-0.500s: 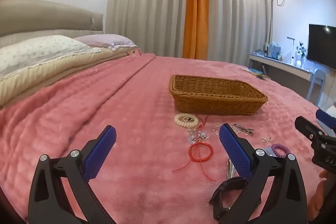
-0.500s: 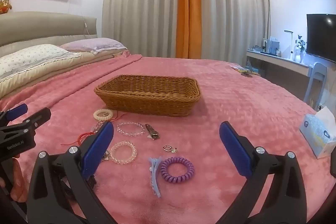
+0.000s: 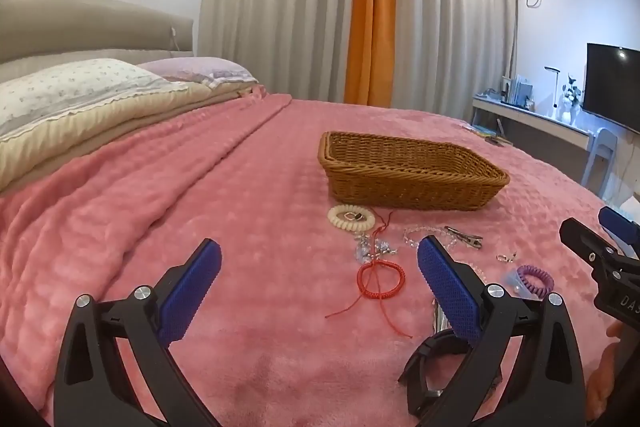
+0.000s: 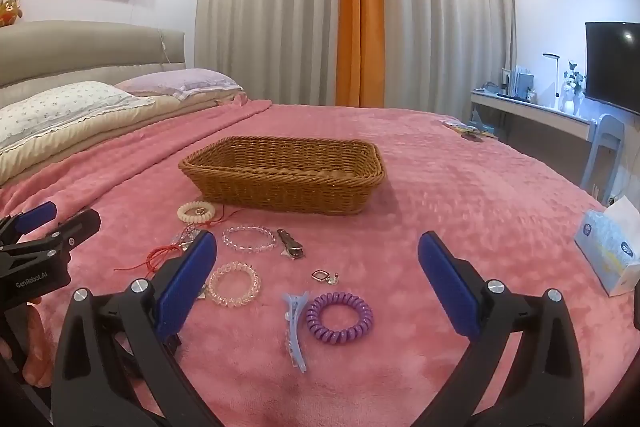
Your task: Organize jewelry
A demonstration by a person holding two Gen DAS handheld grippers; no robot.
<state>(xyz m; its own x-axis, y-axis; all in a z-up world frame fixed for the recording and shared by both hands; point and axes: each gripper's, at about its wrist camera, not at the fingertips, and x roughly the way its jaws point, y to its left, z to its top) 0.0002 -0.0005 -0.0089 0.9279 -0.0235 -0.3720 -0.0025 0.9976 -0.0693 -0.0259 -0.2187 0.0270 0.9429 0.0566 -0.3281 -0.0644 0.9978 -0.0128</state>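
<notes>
A brown wicker basket (image 4: 282, 173) stands on the pink bedspread; it also shows in the left wrist view (image 3: 408, 173). In front of it lie a cream coil hair tie (image 4: 197, 211), a clear bead bracelet (image 4: 250, 238), a clear coil tie (image 4: 234, 284), a metal clip (image 4: 291, 244), a small earring (image 4: 322, 275), a purple coil tie (image 4: 339, 317) and a blue hair clip (image 4: 295, 327). A red cord bracelet (image 3: 381, 279) lies ahead of my left gripper (image 3: 318, 281), which is open and empty. My right gripper (image 4: 318, 275) is open and empty above the purple tie.
Pillows (image 4: 60, 111) lie at the left along the headboard. A tissue box (image 4: 610, 251) sits at the bed's right edge. A desk with a TV (image 4: 612, 65) stands at the far right. A black object (image 3: 436, 359) lies under my left gripper's right finger.
</notes>
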